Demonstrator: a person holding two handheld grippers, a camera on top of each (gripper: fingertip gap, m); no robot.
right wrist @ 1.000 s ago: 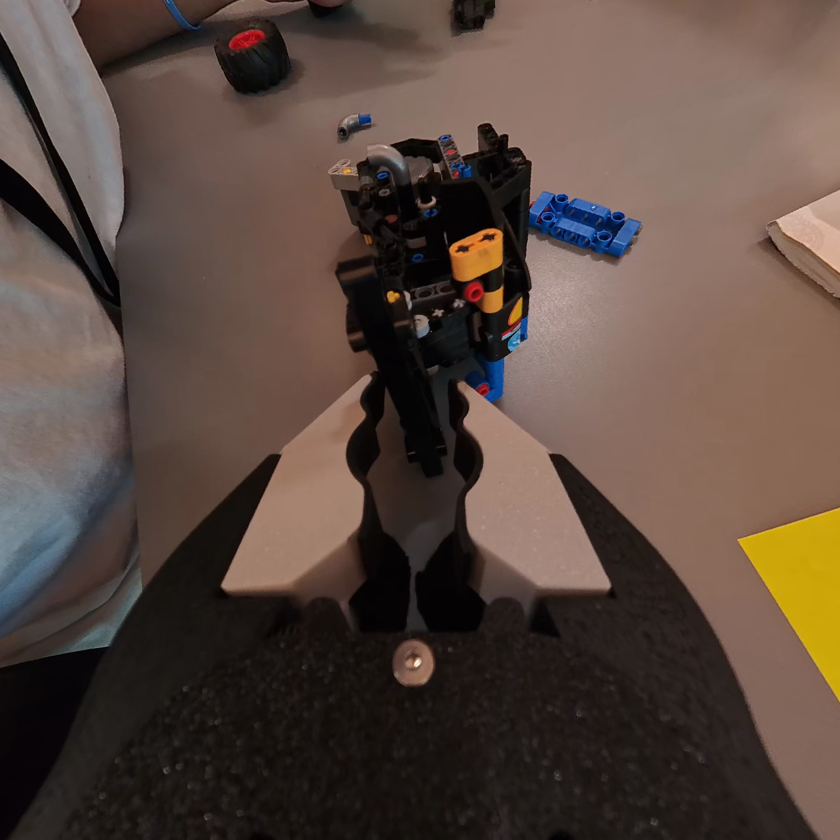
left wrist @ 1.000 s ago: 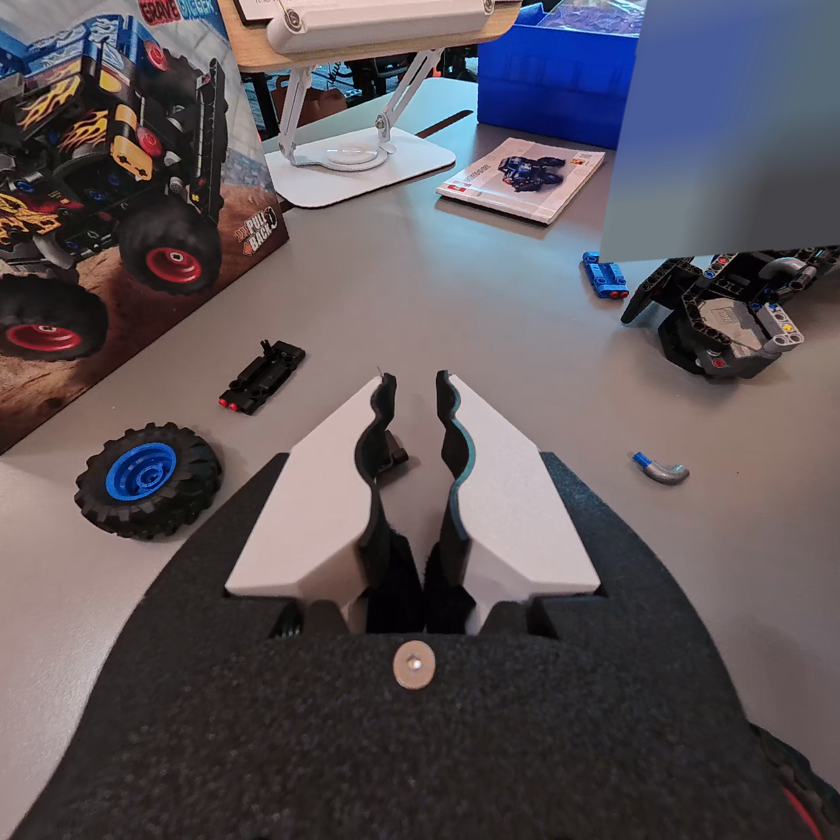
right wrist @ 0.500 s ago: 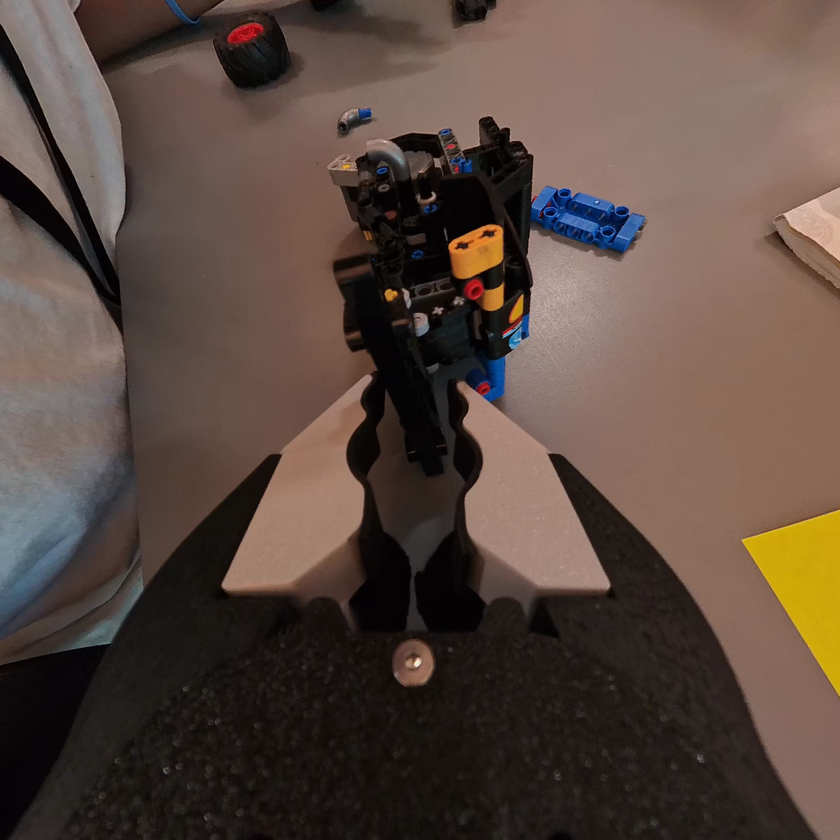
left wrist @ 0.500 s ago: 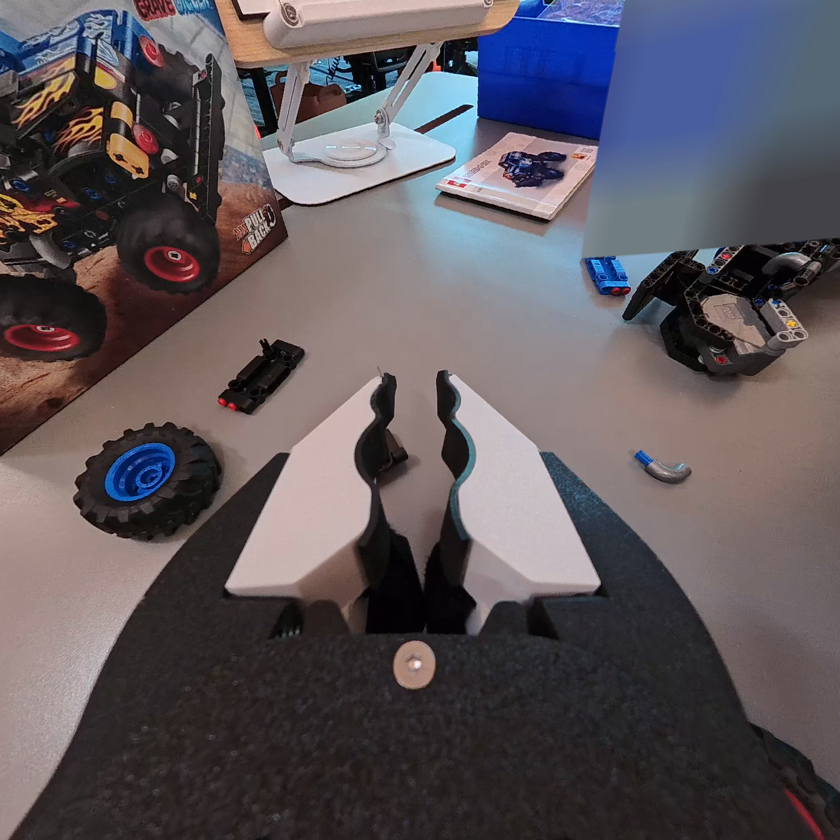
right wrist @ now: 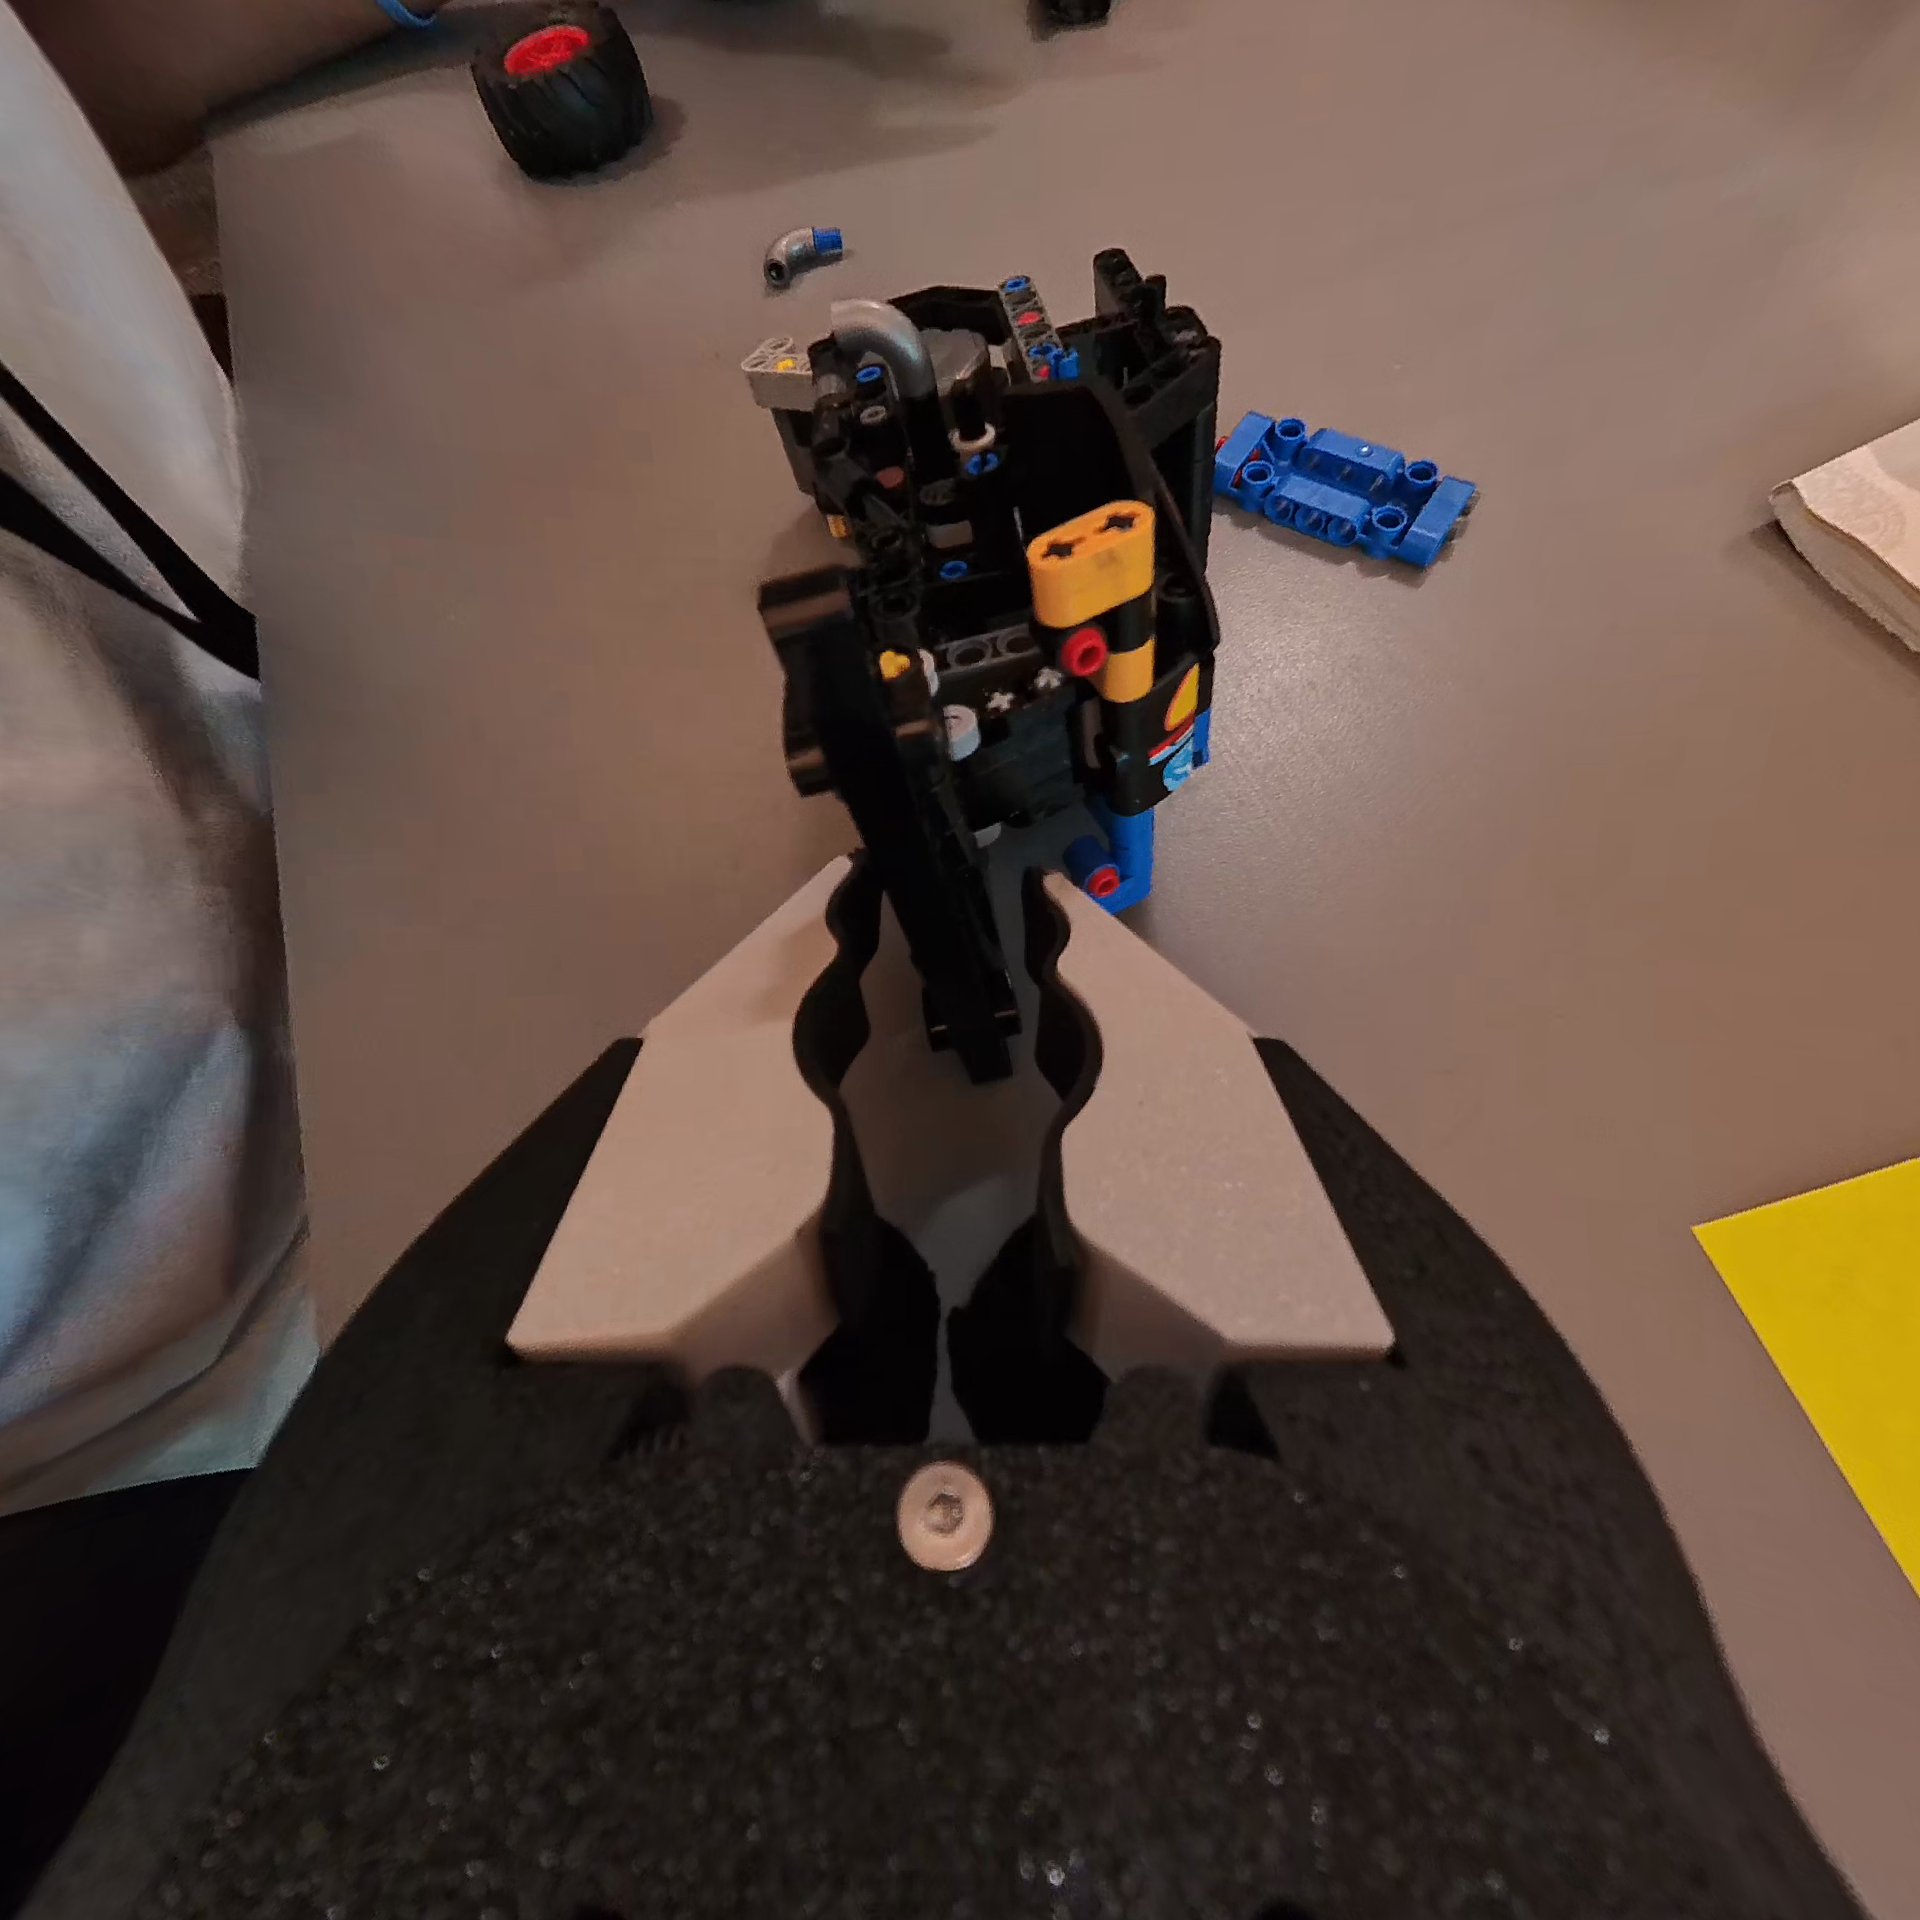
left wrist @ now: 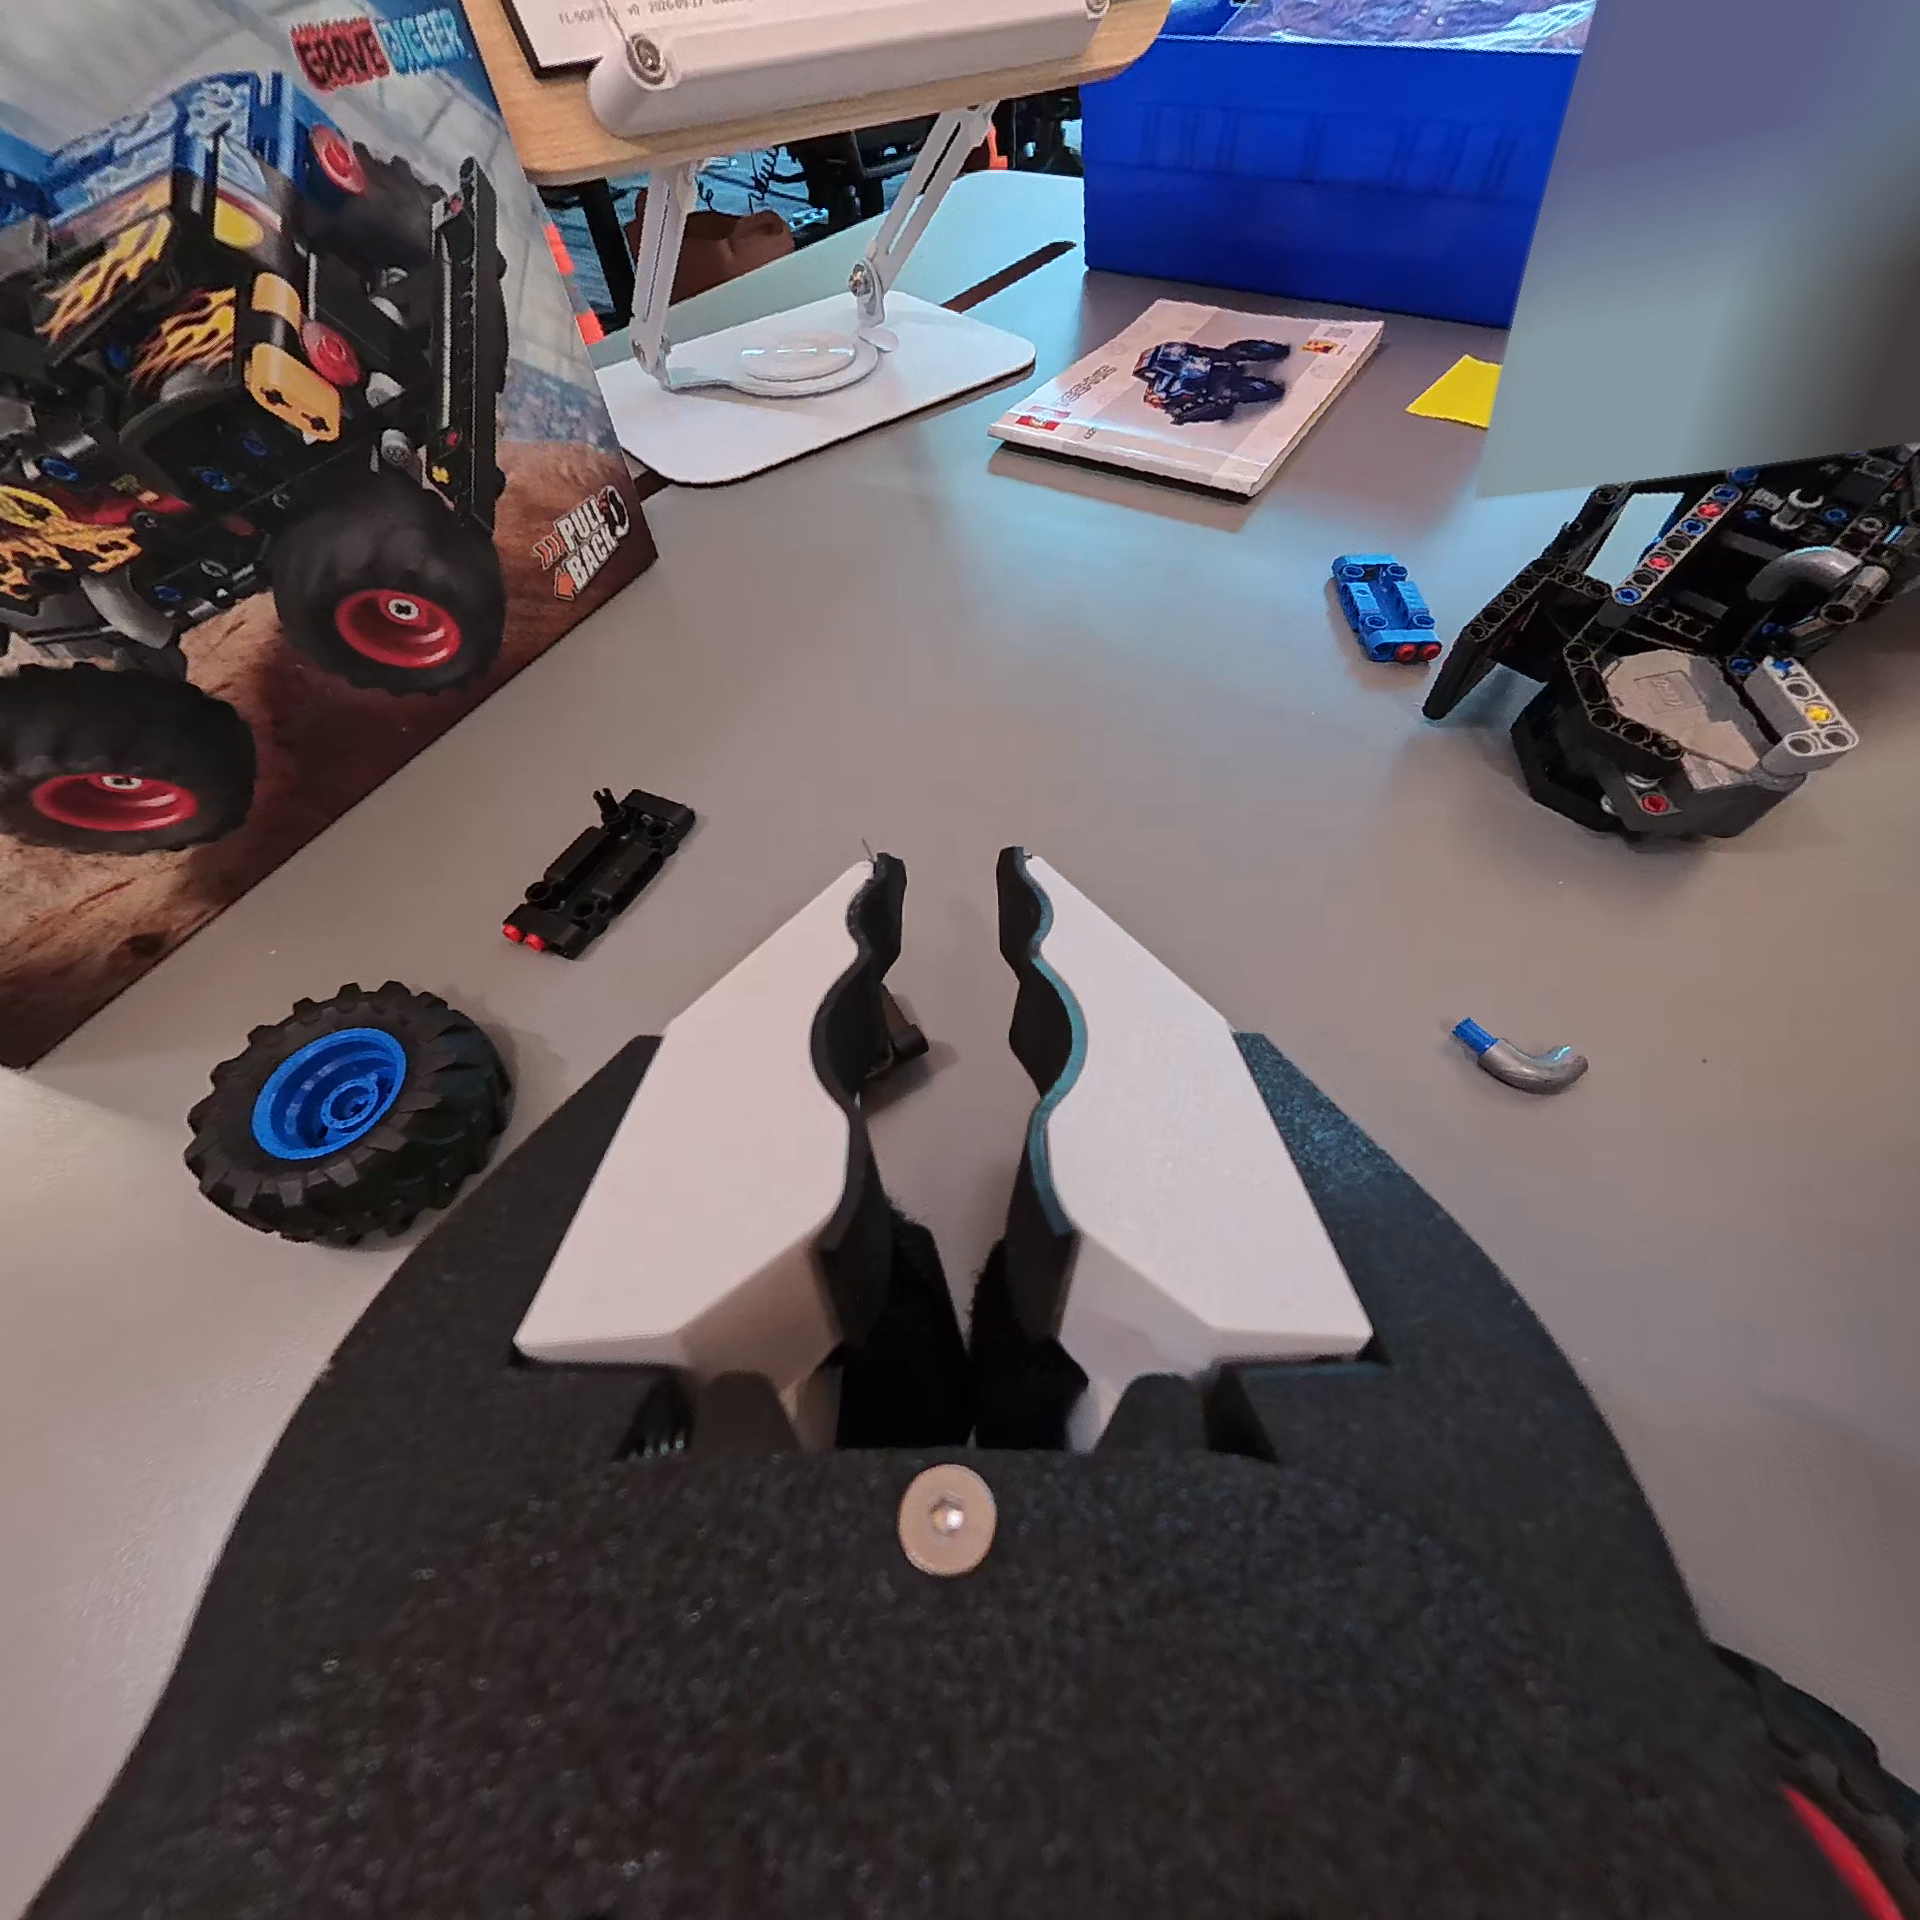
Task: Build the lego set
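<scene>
**Right gripper clamping the truck chassis, left one empty**

The right gripper (right wrist: 951, 883) is gripping a black beam of the half-built toy truck chassis (right wrist: 997, 540), which is standing on the grey desk (right wrist: 1455, 831) (a blue plate piece (right wrist: 1340, 488) is lying just beside it). The left gripper (left wrist: 948, 862) is hovering slightly parted, holding nothing, near a small black piece (left wrist: 899, 1039) and a blue-hubbed wheel (left wrist: 343, 1112).

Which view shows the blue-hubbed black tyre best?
Left wrist view: the blue-hubbed black rubber wheel lies whole and unblocked on the grey table, left of the left tool. The right wrist view does not show it.
</scene>
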